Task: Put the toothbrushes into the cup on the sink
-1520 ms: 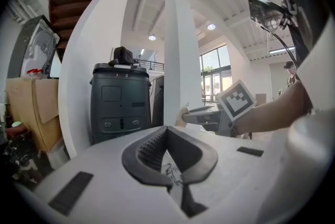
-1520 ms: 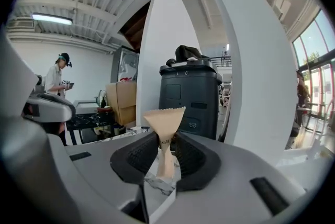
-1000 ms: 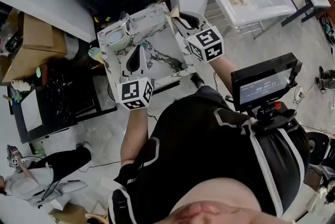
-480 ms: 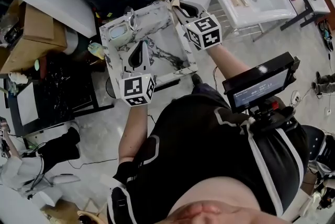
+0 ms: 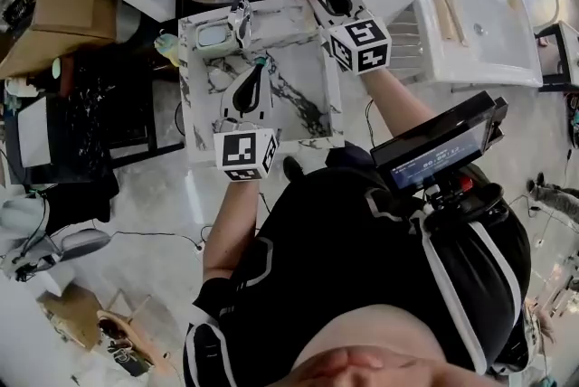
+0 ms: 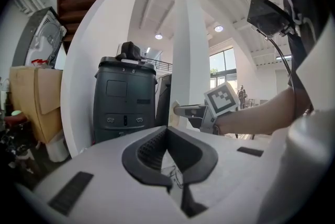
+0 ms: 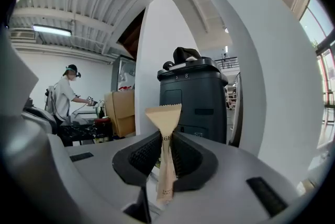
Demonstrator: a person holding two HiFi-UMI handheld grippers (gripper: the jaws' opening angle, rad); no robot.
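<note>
Right gripper [image 7: 166, 140] has just been closing, now pinching a paper-wrapped toothbrush [image 7: 163, 113]; left gripper [image 6: 167, 134] pressed together, empty; cup [image 5: 240, 17] off to its left, apparently unfilled

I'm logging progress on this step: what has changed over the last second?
The right gripper has edged toward the far right corner of the marble sink, its jaws just closing on the paper-wrapped toothbrush. Unchanged: the left gripper, jaws together, hangs over the sink; the cup stands at its far left corner.
</note>
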